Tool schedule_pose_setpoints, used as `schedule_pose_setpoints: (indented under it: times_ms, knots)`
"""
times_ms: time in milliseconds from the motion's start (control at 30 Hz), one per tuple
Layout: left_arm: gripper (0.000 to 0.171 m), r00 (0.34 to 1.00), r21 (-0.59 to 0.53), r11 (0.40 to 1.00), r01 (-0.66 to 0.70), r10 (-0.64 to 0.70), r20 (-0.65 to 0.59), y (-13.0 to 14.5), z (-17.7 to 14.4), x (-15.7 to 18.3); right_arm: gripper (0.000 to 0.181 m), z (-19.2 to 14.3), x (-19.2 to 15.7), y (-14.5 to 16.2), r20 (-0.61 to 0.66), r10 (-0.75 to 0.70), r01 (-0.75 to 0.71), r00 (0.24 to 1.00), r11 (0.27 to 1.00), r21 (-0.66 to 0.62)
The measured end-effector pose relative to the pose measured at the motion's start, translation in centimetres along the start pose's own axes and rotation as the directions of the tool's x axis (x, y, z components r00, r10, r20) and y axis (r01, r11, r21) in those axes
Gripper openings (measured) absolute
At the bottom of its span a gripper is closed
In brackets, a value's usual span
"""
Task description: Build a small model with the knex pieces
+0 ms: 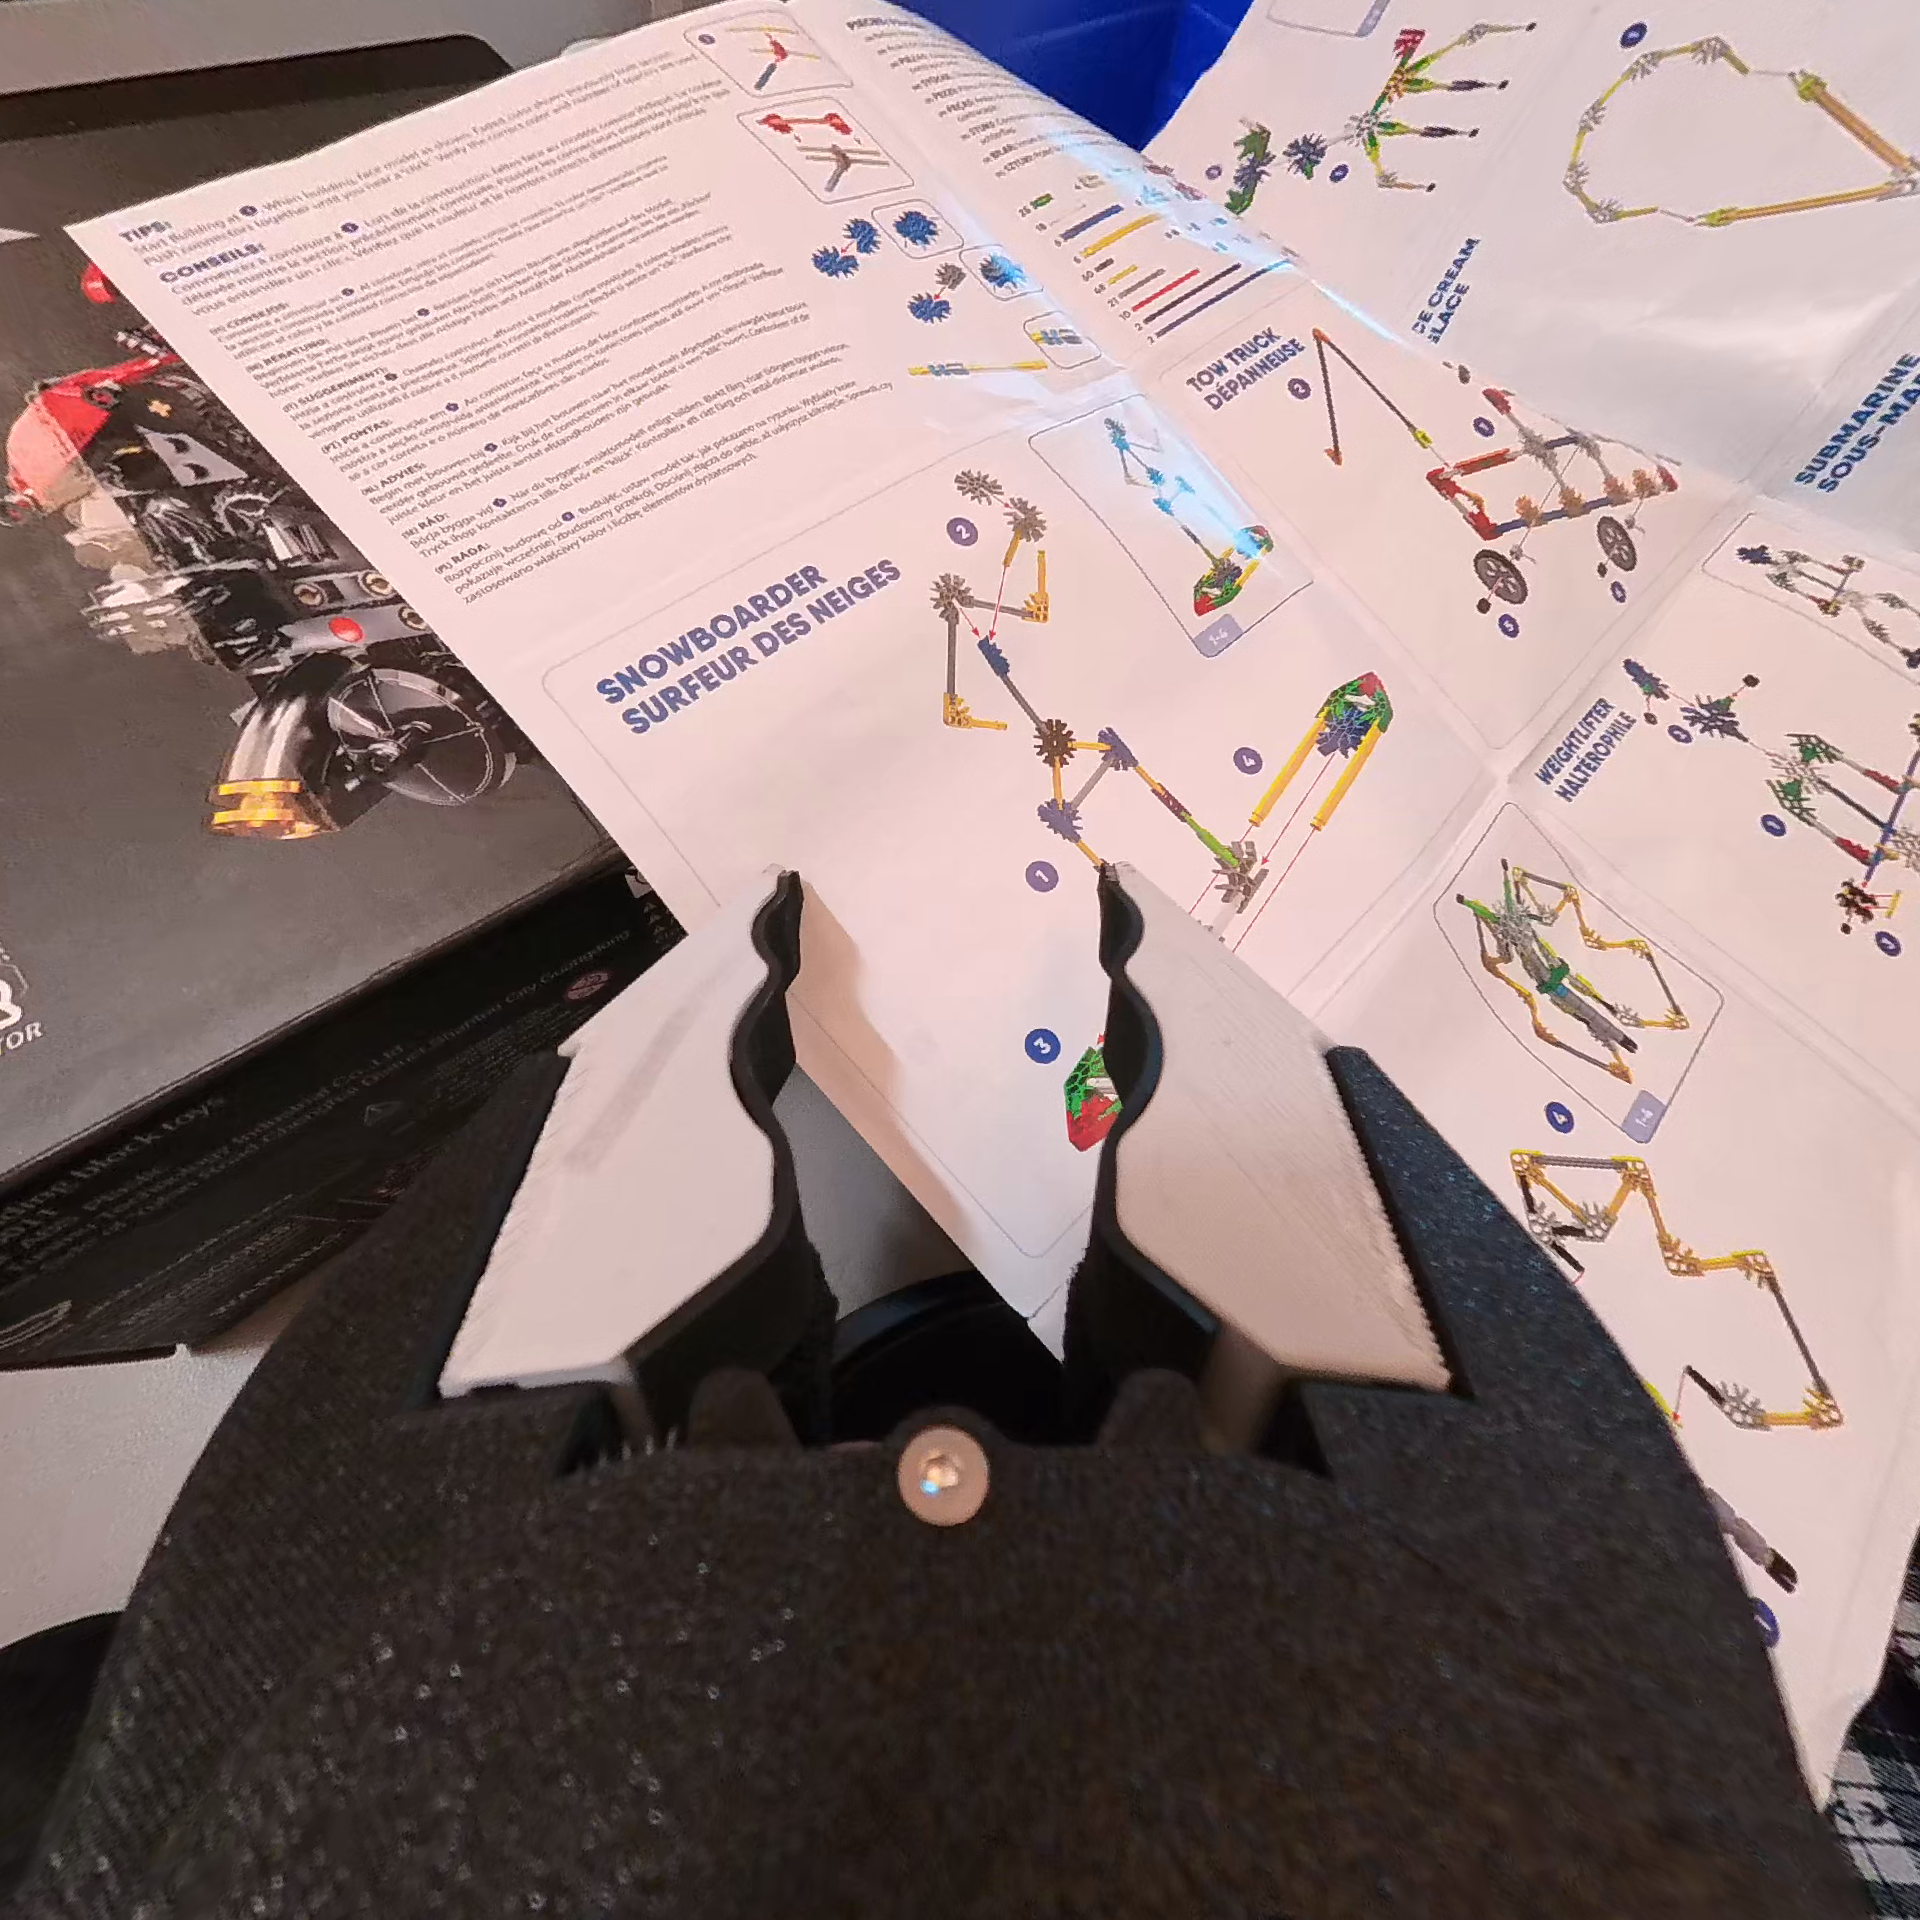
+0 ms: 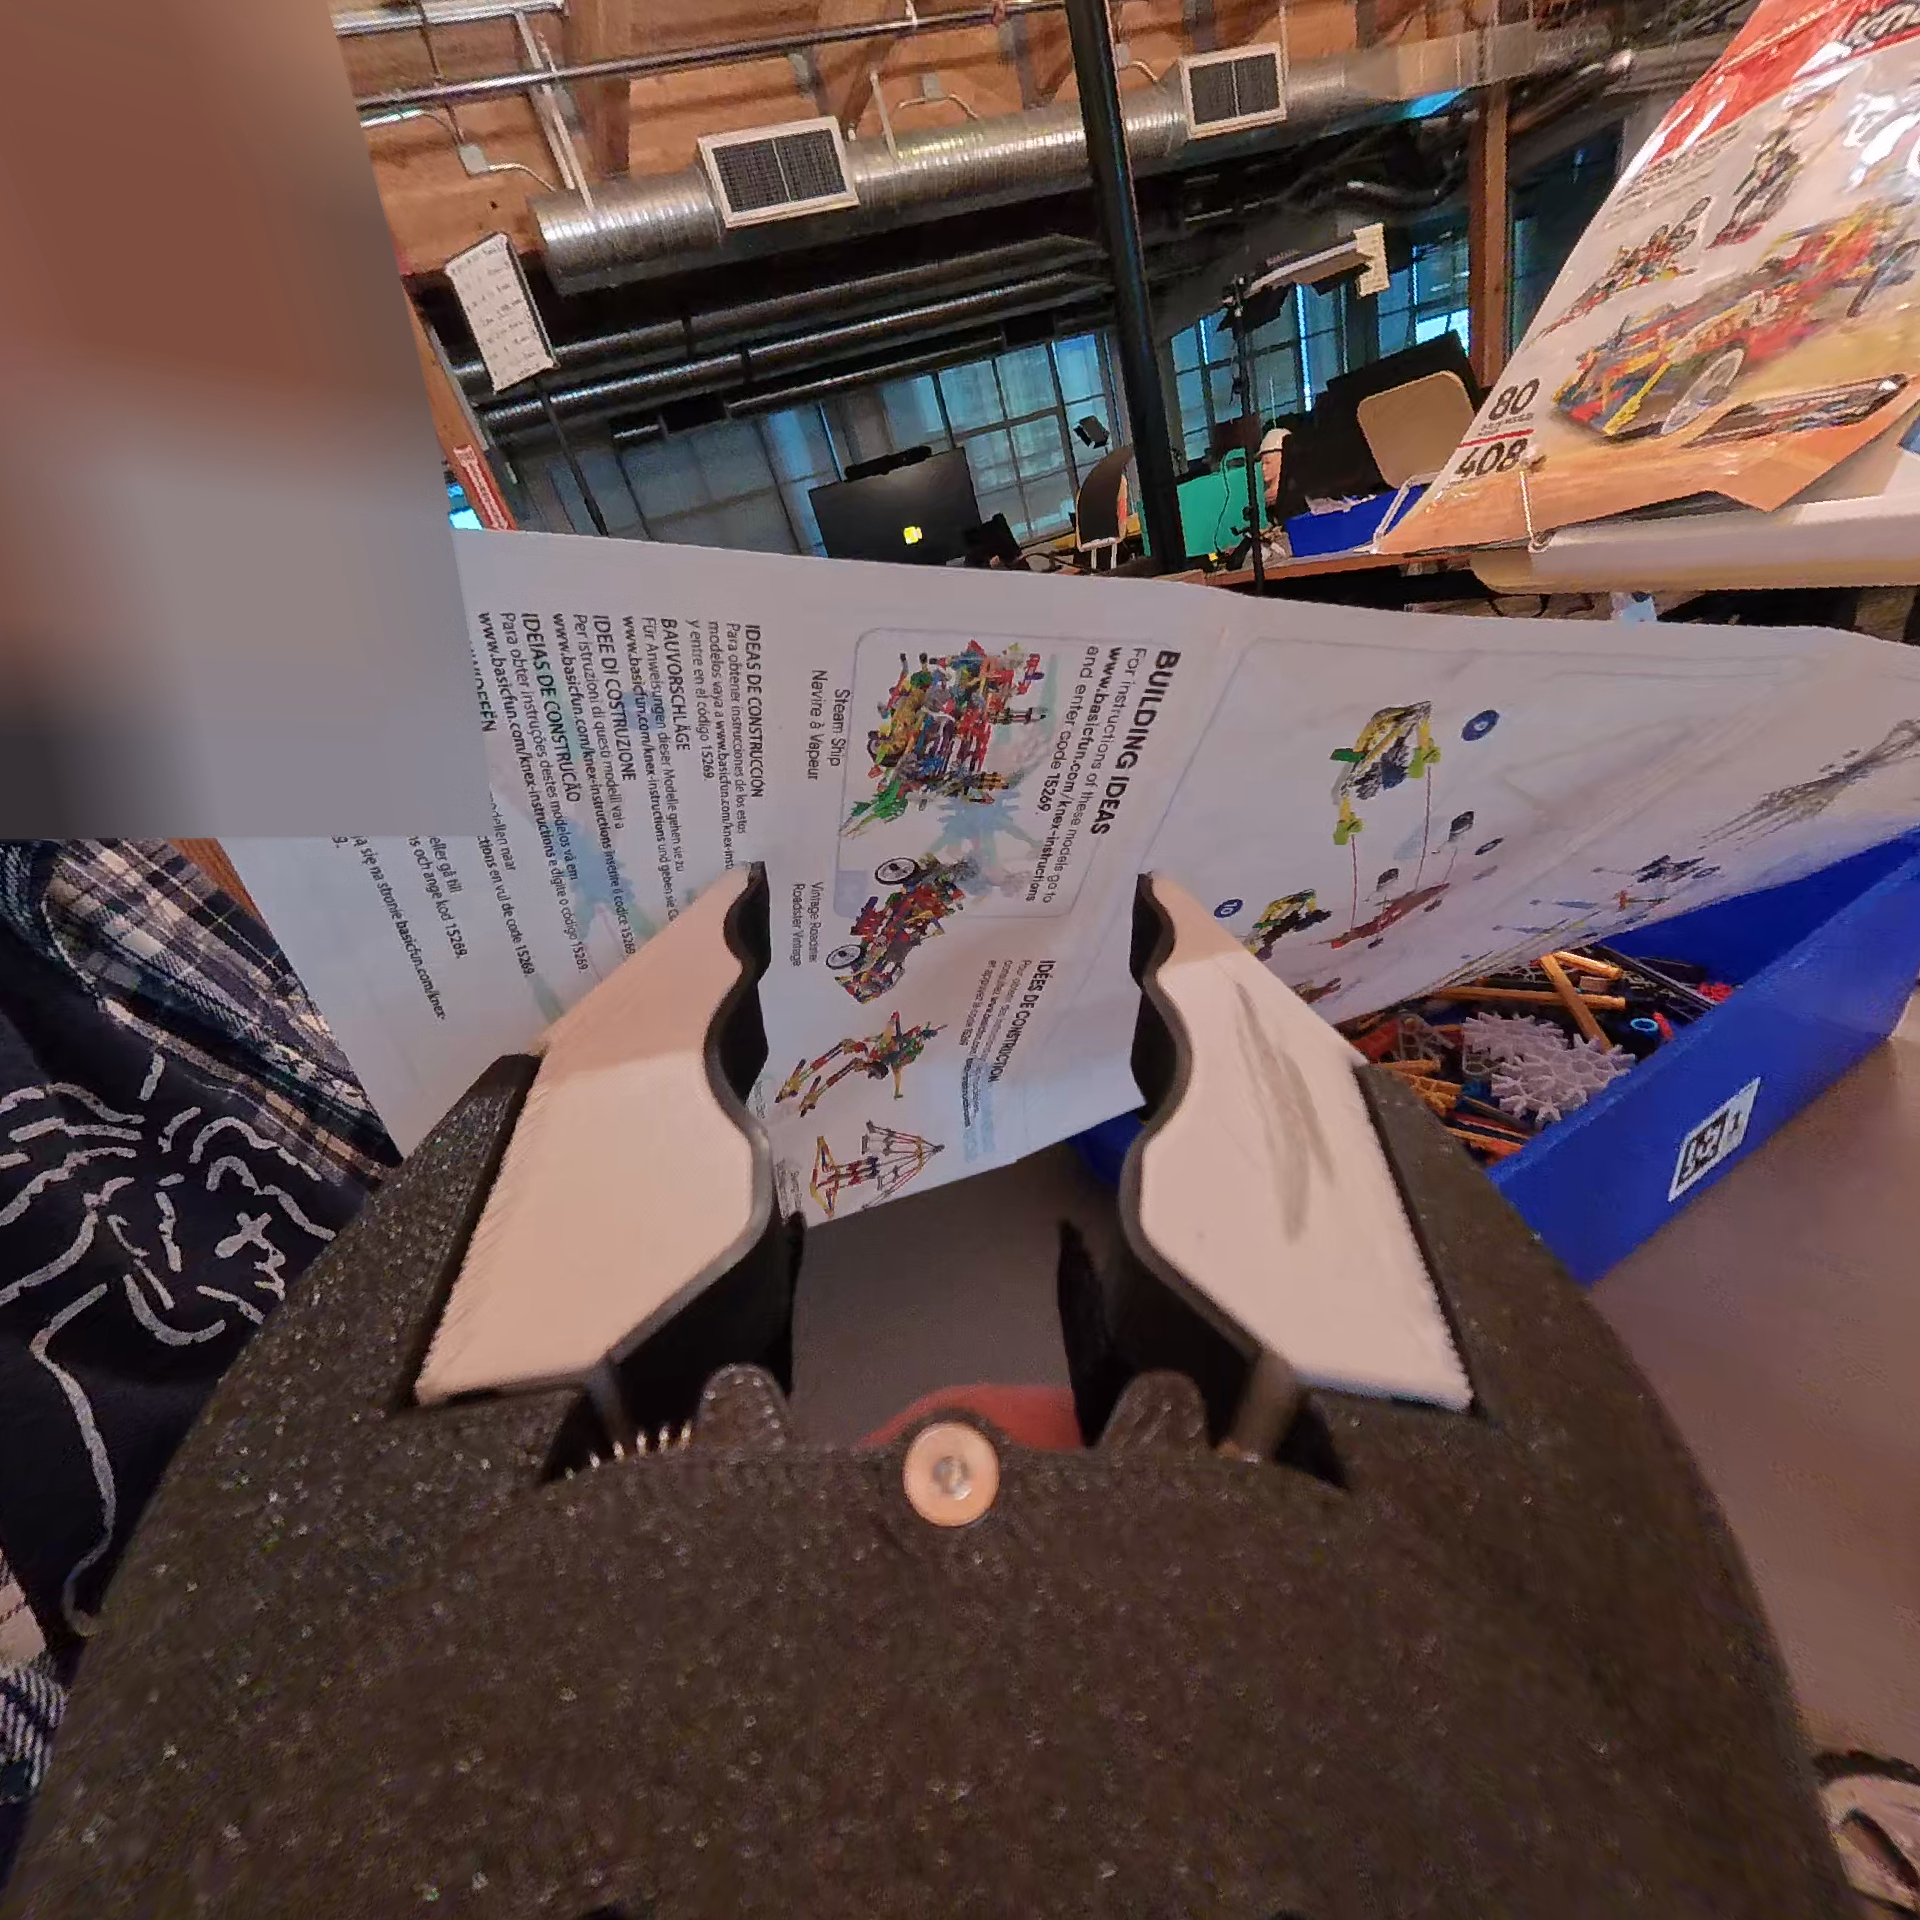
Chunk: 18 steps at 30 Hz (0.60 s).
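Left hand-held gripper (image 1: 948, 883) jaws apart, instruction sheet (image 1: 1143, 623) corner between them | right hand-held gripper (image 2: 948, 883) jaws apart, sheet's lower edge just ahead | I read left as nearer.

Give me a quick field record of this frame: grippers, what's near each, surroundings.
left hand-held gripper: open, the instruction sheet edge lies between its fingers
right hand-held gripper: open, facing the same sheet's other printed side, which stands raised
left of sheet: dark toy box with a motorcycle picture
right of sheet: blue bin of construction-toy rods and connectors
upper right: toy-set package on a table edge
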<state>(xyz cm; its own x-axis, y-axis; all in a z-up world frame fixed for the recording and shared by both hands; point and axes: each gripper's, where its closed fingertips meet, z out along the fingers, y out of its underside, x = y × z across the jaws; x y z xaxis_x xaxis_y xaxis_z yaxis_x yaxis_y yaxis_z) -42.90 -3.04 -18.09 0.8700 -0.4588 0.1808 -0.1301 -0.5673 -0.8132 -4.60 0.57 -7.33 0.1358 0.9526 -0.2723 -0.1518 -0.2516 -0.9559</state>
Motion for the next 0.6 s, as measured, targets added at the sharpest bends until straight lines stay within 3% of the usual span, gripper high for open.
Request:
schedule_pose_setpoints:
  times_ms: [600]
  knots:
    - [0.056,1.000,0.007,1.000,-0.013,0.013,0.003,0.0,0.0,0.1,0.069,2.6,-1.0,0.2,0.040,-0.031,0.033,0.999,0.999,-0.037]
